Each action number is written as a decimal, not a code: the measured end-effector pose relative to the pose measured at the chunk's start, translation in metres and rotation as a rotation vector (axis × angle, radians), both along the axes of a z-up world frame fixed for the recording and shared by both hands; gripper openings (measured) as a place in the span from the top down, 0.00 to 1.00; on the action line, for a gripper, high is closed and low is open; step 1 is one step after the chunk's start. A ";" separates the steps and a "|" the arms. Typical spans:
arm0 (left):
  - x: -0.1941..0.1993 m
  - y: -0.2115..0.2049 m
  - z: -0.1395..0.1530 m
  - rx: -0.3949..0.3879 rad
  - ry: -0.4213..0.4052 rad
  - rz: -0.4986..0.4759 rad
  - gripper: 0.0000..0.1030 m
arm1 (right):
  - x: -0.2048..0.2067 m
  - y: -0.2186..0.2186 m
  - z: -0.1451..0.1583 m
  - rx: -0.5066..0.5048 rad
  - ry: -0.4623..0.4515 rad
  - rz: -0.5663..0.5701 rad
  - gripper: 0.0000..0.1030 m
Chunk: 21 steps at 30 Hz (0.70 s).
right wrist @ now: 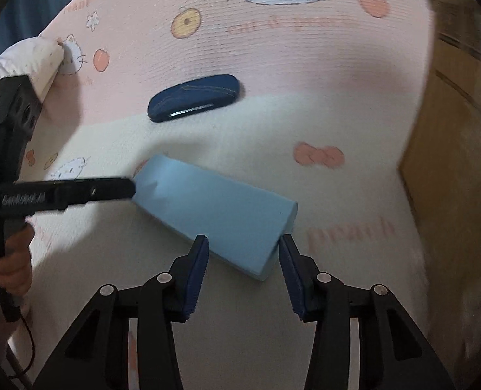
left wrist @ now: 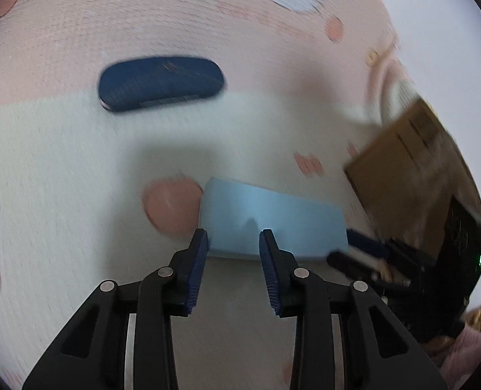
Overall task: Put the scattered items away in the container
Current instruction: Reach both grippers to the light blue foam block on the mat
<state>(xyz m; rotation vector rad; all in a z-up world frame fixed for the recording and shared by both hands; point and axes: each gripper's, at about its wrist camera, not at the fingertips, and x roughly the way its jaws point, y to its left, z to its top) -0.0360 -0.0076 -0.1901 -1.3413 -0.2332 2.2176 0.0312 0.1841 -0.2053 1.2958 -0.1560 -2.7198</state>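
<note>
Pale blue foam, a rectangular block (right wrist: pixel 214 214), lies flat on a pink and cream cartoon-print blanket (right wrist: pixel 305 74) and serves as the reference for everything else. Both grippers are at the block, one at each end. The right gripper (right wrist: pixel 243 253) straddles the near right end: its left pad lies against the block's long side and its right pad sits just beside the end face, but firm pressure on the foam cannot be confirmed. The jaws stand roughly half open. The left gripper (left wrist: pixel 234 243) works the opposite end; in its own view the two blue pads are about half open with the block's near edge between and just beyond their tips, and contact cannot be judged through the motion blur. In the right wrist view its black finger meets the block's far left corner, and a hand (right wrist: pixel 13 260) grips its handle. Beyond the block, well apart from it, a dark blue denim glasses case (right wrist: pixel 193 97) rests on the blanket. To the right of the block stands a brown cardboard box (right wrist: pixel 451 149), near the block but not touching it. A white padded cushion (right wrist: pixel 22 61) lies beyond the block's left end.
</note>
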 end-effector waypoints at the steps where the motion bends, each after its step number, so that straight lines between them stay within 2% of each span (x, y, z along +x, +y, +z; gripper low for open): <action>1: 0.008 0.003 0.000 -0.006 -0.001 -0.012 0.65 | 0.007 0.002 0.000 0.006 -0.002 -0.002 0.59; 6: 0.037 0.018 0.001 -0.036 -0.016 -0.053 0.65 | 0.033 0.005 0.002 0.058 0.008 0.016 0.58; 9: 0.043 0.023 0.002 -0.058 -0.015 -0.090 0.65 | 0.044 0.009 0.001 0.036 0.023 0.031 0.58; 13: 0.044 0.024 -0.001 -0.093 -0.025 -0.057 0.65 | 0.050 0.010 -0.001 0.030 0.020 0.059 0.58; 16: 0.051 0.022 0.005 -0.129 0.031 -0.056 0.64 | 0.060 0.008 -0.002 0.073 0.037 0.078 0.58; 19: 0.059 0.027 0.008 -0.229 0.133 -0.087 0.62 | 0.060 0.008 -0.010 0.095 0.038 0.094 0.58; 21: 0.059 0.032 0.004 -0.283 0.166 -0.107 0.62 | 0.058 0.006 -0.016 0.118 0.043 0.103 0.58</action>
